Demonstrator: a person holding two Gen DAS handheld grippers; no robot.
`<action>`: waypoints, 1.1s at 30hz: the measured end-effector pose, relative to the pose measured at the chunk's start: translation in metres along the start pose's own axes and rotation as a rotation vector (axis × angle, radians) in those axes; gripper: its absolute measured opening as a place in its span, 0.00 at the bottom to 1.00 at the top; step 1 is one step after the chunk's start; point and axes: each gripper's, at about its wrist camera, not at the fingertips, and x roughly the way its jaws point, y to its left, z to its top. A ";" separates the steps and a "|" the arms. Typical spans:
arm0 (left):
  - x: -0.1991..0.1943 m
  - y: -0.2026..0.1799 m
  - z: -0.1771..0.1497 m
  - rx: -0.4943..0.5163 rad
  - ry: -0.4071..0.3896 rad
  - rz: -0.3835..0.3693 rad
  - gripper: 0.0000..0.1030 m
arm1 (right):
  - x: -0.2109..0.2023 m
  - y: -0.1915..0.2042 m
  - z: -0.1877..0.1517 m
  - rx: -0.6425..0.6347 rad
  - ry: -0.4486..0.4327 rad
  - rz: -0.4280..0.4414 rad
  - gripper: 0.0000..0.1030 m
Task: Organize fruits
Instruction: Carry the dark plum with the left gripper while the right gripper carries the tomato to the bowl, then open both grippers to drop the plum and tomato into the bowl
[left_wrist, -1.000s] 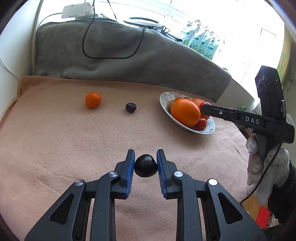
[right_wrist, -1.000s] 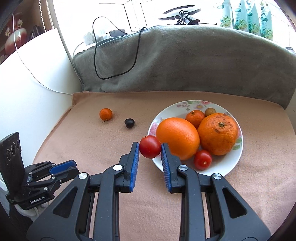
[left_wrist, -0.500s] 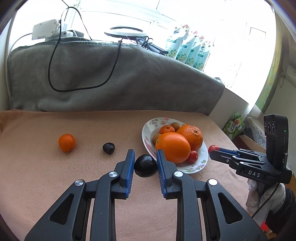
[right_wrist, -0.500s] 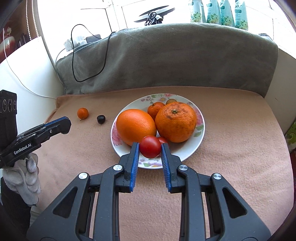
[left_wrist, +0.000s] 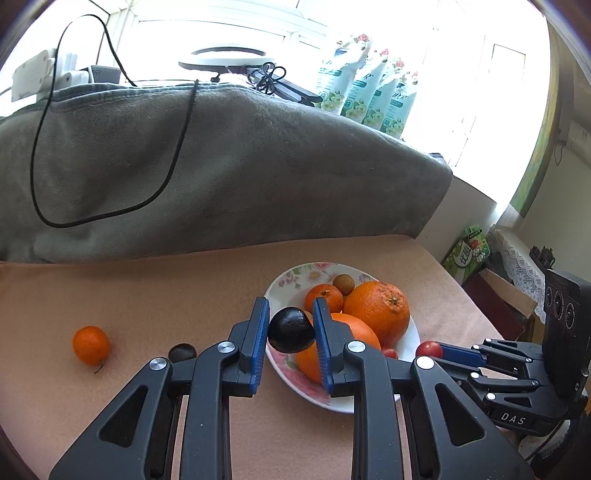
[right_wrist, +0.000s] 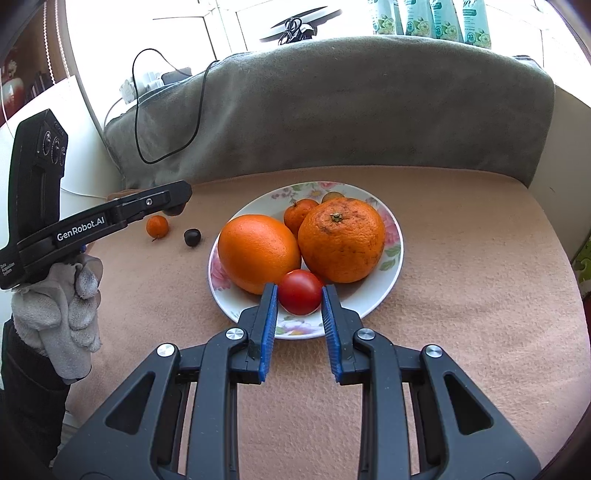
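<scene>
Still-free rim of plate; left claw round dark fruit.

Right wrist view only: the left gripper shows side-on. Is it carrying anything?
Observer: Yes. The left gripper is shut on a dark fruit and points toward the plate.
Operator: Is the tomato in the right gripper the only tomato?
Observer: No. The right gripper holds one tomato. The left wrist view shows a second small tomato on the plate, beside the smooth orange.
</scene>
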 end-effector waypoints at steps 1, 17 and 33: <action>0.003 -0.001 0.002 0.003 0.002 -0.002 0.22 | 0.001 0.000 0.000 0.001 0.001 0.002 0.25; 0.036 -0.019 0.016 0.049 0.039 -0.013 0.22 | 0.010 0.004 0.002 -0.018 0.016 0.019 0.25; 0.040 -0.020 0.019 0.052 0.048 -0.021 0.22 | 0.011 0.009 0.003 -0.045 0.013 0.014 0.25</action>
